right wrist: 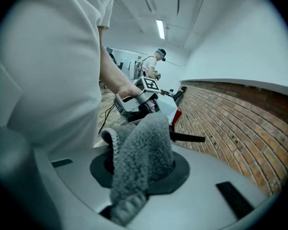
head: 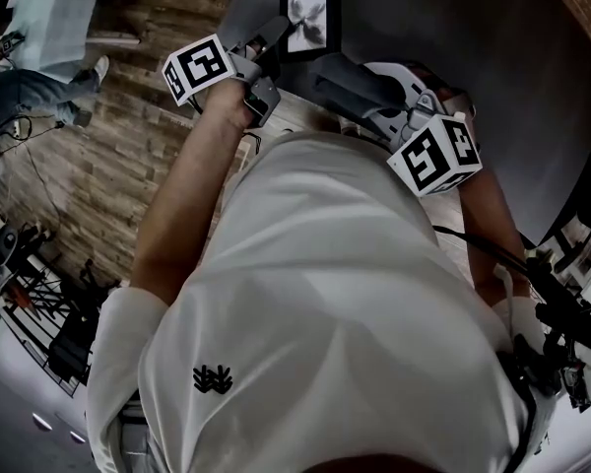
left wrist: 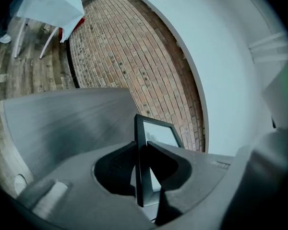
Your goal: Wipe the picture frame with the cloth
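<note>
A black picture frame (head: 308,15) with a pale print is held upright above the round grey table (head: 463,37). My left gripper (head: 272,45) is shut on the frame's side edge. In the left gripper view the frame's edge (left wrist: 142,176) stands between the jaws of the left gripper (left wrist: 143,150), and the glass (left wrist: 161,134) faces right. My right gripper (head: 366,95) is just right of the frame. In the right gripper view the right gripper (right wrist: 140,145) is shut on a grey fluffy cloth (right wrist: 141,152) that bulges out over the jaws. The left gripper (right wrist: 137,102) shows beyond the cloth.
A white-draped table (left wrist: 48,6) stands on the wooden floor at far left, by a curved brick wall (left wrist: 134,56). One person (head: 49,28) stands near it, and another person (right wrist: 151,63) is in the background. Tripods and gear (head: 39,304) crowd the floor at lower left.
</note>
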Demonstrator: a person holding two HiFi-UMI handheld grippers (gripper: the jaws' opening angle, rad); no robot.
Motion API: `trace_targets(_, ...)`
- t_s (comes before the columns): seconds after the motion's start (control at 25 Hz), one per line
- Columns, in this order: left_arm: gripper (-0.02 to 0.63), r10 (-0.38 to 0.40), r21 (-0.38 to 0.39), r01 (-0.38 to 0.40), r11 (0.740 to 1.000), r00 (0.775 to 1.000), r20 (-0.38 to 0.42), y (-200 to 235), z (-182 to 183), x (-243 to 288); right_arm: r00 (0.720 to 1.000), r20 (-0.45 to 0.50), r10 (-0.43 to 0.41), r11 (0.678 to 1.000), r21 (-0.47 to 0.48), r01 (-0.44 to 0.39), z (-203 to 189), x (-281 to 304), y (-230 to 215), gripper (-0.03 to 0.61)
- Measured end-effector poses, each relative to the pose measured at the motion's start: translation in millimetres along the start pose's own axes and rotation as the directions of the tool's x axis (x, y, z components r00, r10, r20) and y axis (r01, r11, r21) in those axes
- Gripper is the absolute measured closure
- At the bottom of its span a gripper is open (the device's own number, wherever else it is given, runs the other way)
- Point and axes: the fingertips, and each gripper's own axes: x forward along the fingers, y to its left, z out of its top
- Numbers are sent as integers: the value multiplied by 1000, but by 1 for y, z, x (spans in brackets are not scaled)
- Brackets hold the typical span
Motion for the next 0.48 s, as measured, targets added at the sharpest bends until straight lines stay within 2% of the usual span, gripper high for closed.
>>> trace_targets(0.32, 537, -16, -23, 17, 1000, 1000, 10, -9, 1, -4, 998, 52, -47, 998, -44, 50, 12, 18, 3, 489)
trace_targets(0.48, 537, -9, -28, 10, 1000, 1000, 23, -8, 2, -6, 997, 64, -31, 996, -76, 36, 17, 25, 8, 489)
